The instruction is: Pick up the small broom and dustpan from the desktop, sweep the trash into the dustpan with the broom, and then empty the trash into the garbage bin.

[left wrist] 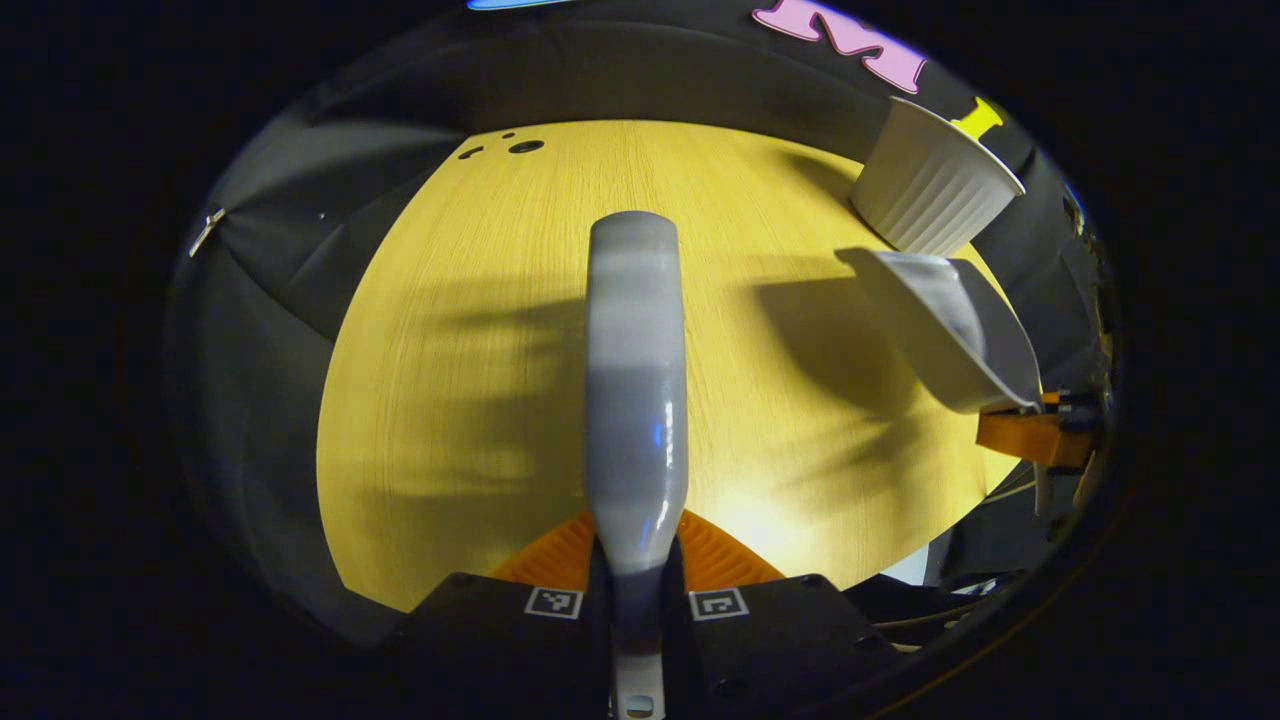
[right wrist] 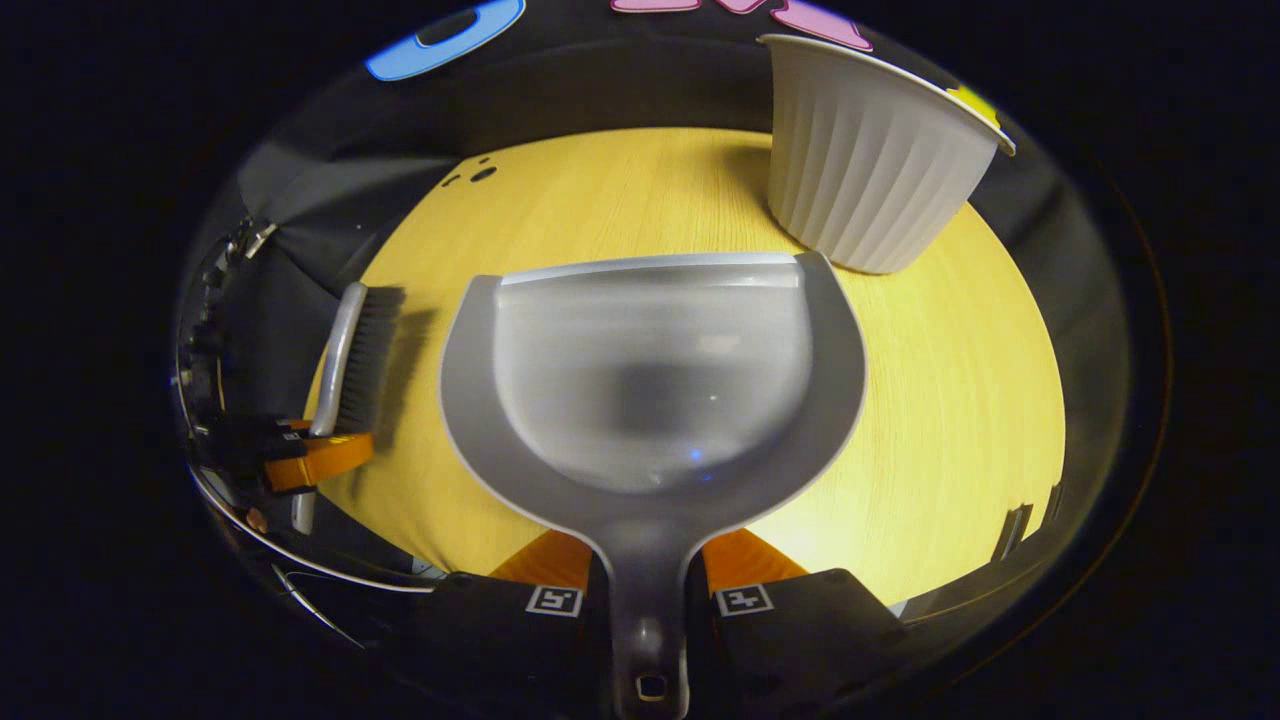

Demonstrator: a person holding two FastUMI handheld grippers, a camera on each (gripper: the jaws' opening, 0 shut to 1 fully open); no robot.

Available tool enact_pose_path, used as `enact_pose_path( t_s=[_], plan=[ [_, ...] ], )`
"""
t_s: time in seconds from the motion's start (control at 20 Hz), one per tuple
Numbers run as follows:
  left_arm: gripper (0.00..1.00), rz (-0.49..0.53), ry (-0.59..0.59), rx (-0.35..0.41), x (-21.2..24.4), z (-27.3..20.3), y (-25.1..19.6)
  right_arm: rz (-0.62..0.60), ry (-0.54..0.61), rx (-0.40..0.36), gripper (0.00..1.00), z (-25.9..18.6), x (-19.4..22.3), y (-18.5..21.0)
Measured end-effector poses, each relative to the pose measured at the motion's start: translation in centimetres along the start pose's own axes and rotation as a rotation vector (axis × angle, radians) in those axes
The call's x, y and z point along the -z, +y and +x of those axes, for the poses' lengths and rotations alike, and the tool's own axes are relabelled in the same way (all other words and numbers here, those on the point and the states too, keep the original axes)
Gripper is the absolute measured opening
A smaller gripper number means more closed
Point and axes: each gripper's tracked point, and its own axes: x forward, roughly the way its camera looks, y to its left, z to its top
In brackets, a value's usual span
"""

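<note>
Dustpan [right wrist: 650, 380] handle between right tongs [right wrist: 645, 580]

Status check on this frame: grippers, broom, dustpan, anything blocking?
Left gripper shut on broom. Right gripper shut on dustpan, pan looks empty. Bin just past its lip. Nothing in the way.

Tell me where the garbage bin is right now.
In the right gripper view the bin stands on the desk at upper right, just beyond the dustpan held in the right gripper.
</note>
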Motion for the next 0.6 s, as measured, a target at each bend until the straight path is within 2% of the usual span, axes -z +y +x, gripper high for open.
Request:
enact_pose_path(
  t_s=[0.2, 0.25, 0.3, 0.4, 0.5, 0.55, 0.6],
  plan=[
    [0.25, 0.009, 0.026, 0.002, 0.0, 0.5, 0.2, 0.005, 0.056, 0.011, 0.33, 2.1, 0.9, -0.2],
    [0.21, 0.013, 0.038, -0.001, 0.0, 0.7, 0.2, 0.002, 0.069, 0.017, 0.33, 2.3, 1.2, -0.2],
    [0.29, 0.016, 0.05, -0.003, 0.1, 0.9, 0.2, 0.005, 0.081, 0.021, 0.34, 2.5, 1.3, -0.1],
    [0.25, 0.016, 0.071, -0.004, 0.1, 1.4, 0.1, 0.015, 0.099, 0.023, 0.34, 2.8, 1.5, 0.4],
    [0.29, 0.015, 0.09, -0.012, 0.1, 2.1, 0.4, 0.029, 0.101, 0.024, 0.34, 2.9, 1.7, 0.7],
    [0.27, 0.014, 0.098, -0.019, 0.2, 2.4, 0.5, 0.036, 0.105, 0.024, 0.34, 3.0, 1.7, 0.8],
    [0.3, 0.015, 0.099, -0.022, 0.1, 2.5, 0.4, 0.04, 0.112, 0.021, 0.35, 3.2, 1.7, 0.9]
  ],
)
